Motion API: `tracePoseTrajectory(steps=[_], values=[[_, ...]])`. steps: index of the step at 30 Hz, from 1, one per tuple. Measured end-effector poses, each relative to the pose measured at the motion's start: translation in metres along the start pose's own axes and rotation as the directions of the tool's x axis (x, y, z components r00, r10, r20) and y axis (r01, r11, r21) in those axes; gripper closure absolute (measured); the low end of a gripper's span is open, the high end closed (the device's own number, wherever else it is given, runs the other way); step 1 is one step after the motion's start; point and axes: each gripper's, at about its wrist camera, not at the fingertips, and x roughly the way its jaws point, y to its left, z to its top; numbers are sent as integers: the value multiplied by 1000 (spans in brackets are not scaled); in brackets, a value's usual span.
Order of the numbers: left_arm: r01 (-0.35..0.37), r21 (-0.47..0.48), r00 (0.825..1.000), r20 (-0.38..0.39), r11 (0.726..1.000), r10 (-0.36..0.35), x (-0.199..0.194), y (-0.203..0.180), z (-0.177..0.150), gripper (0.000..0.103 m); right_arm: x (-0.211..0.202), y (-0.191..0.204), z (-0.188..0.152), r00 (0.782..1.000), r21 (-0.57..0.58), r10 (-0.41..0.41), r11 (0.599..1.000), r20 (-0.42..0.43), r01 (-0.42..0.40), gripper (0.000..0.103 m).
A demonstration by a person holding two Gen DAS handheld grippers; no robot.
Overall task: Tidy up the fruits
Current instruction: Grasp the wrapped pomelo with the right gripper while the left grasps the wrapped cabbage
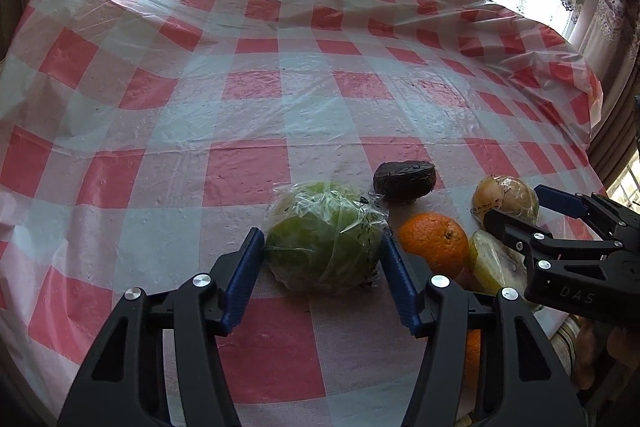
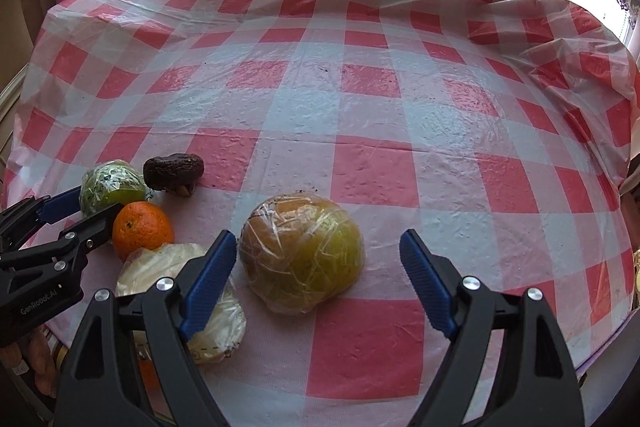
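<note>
The left gripper (image 1: 322,247) brackets the wrapped green fruit (image 1: 324,237), blue pads touching its film, jaws wide; the orange (image 1: 434,243) lies at its 3 o'clock; the right gripper (image 2: 318,259) gapes around the wrapped yellow-brown fruit (image 2: 302,255), right pad apart; the dark fruit (image 2: 173,171) sits at 10 o'clock.

Fruit crowds the near edge of the checkered tablecloth (image 1: 240,87); far and left of it the cloth is open. Left gripper (image 1: 322,259) straddles the wrapped green fruit (image 1: 324,239), pads just beside both flanks, no slack. Orange (image 1: 434,243) sits just beside its right finger, blocking that side. Dark fruit (image 1: 404,181) stands behind. Right gripper (image 2: 318,259) is spread around the wrapped yellow fruit (image 2: 304,251): wide gap right, left finger near. Pale wrapped fruit (image 2: 188,287) crowds that finger.
</note>
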Motion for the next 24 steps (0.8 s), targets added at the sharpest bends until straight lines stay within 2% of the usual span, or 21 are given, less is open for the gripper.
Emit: tracePoseTrajectory(steps=[4, 6, 8, 14, 24], values=[[-1, -15, 1000, 8, 1000, 1, -1, 3, -1, 46, 4, -2, 0, 1000, 16, 22, 1000, -16, -22, 23], [-5, -29, 1000, 13, 1000, 5, -3, 6, -1, 47, 4, -2, -1, 999, 14, 44, 999, -17, -44, 32], [-6, -45, 1000, 19, 999, 7, -4, 9, -2, 47, 3, -1, -2, 999, 10, 48, 999, -13, -48, 37], [-7, -70, 999, 35, 998, 10, -8, 14, -2, 47, -2, -5, -6, 998, 30, 55, 998, 5, -55, 40], [-7, -74, 998, 58, 997, 11, -14, 13, -2, 47, -20, -14, -15, 998, 61, 14, 998, 66, -18, 40]])
